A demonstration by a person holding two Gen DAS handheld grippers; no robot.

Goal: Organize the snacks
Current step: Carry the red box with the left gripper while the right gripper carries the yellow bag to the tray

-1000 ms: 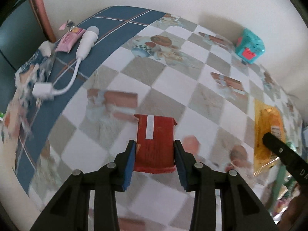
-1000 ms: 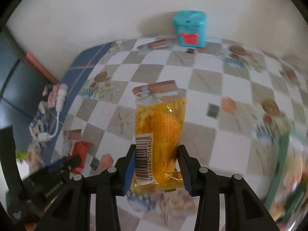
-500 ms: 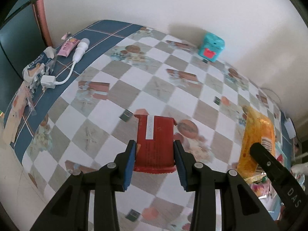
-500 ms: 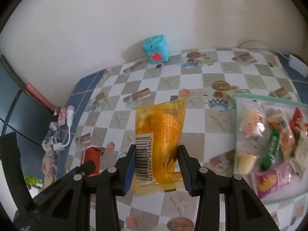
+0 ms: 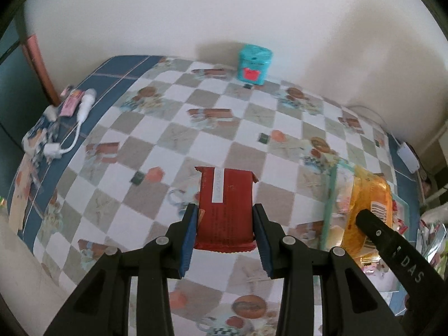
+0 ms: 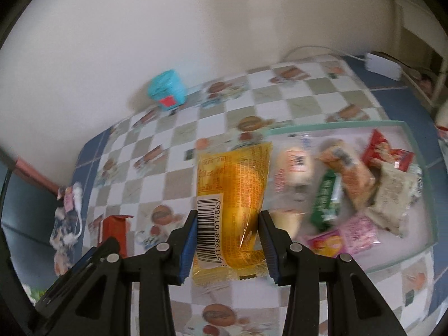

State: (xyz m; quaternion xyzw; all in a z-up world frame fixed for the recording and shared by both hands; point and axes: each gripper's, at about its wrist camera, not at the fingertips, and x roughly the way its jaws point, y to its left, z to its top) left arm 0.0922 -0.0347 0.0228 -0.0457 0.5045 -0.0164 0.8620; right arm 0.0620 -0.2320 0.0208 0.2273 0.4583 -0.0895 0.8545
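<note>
Both grippers have swung rightward since half a second ago, so the tray [image 6: 420, 184] now fills the right half of the right wrist view and its near-left rim shows in the left wrist view, where only cloth and the yellow pack showed before. The right gripper [image 6: 228, 240] clamps the lower part of the yellow pack [image 6: 232, 193], barcode facing the camera, held above the cloth at the tray's left edge; its top end overlaps the tray's far-left corner. The left gripper [image 5: 225, 231] is closed on the lower part of the red bar [image 5: 224, 210], whose white strip faces up; the bar is in the air over the checked tablecloth [image 5: 179, 117], left of the tray. In the tray lie several snacks: a green bar [image 6: 326, 198], a pink pack [image 6: 355, 231], a red pack [image 6: 383, 151], a grey pack [image 6: 392, 196] and an orange pack [image 6: 348, 168], all blurred by motion. A teal box [image 5: 254, 63] with a red label stands at the far edge of the table against the wall. On the blue border at far left lie a white cable [image 5: 75, 123] and a small pink packet [image 5: 72, 105].
</note>
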